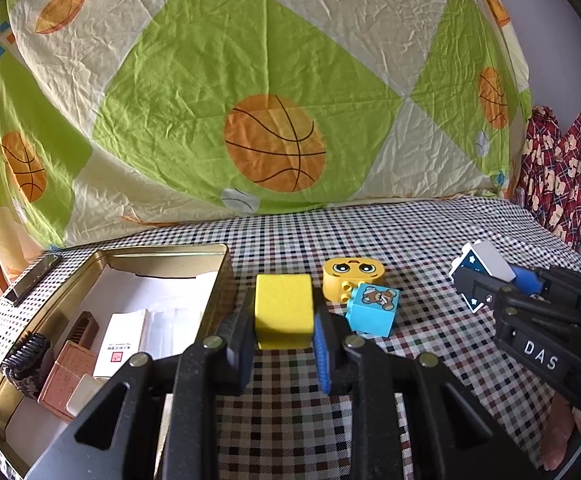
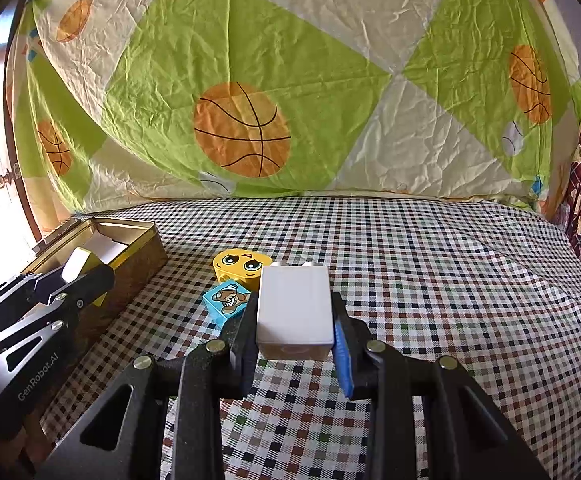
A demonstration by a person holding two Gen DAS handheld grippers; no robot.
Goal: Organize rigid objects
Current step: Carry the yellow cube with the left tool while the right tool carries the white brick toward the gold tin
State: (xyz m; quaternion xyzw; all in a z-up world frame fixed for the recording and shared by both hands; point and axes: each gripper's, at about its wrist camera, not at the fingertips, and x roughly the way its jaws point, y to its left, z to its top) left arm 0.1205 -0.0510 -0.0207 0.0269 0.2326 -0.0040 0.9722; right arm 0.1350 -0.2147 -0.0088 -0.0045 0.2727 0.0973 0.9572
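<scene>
My left gripper (image 1: 284,320) is shut on a plain yellow block (image 1: 284,308), held just right of an open gold tin (image 1: 222,280). On the checked cloth just beyond lie a yellow brick with a cartoon face (image 1: 353,276) and a light blue brick with a bear picture (image 1: 374,308), touching each other. My right gripper (image 2: 295,320) is shut on a white block (image 2: 296,308) with two studs at its far end. In the left wrist view this right gripper (image 1: 478,284) hovers at the right with the white block (image 1: 490,262).
The tin holds a white card box (image 1: 120,340), pinkish pieces (image 1: 68,376), a brown piece and a black coiled band (image 1: 26,356). A basketball-print quilt (image 1: 274,144) rises behind the checked cloth (image 1: 410,240). Red plaid fabric (image 1: 558,176) is heaped at the right.
</scene>
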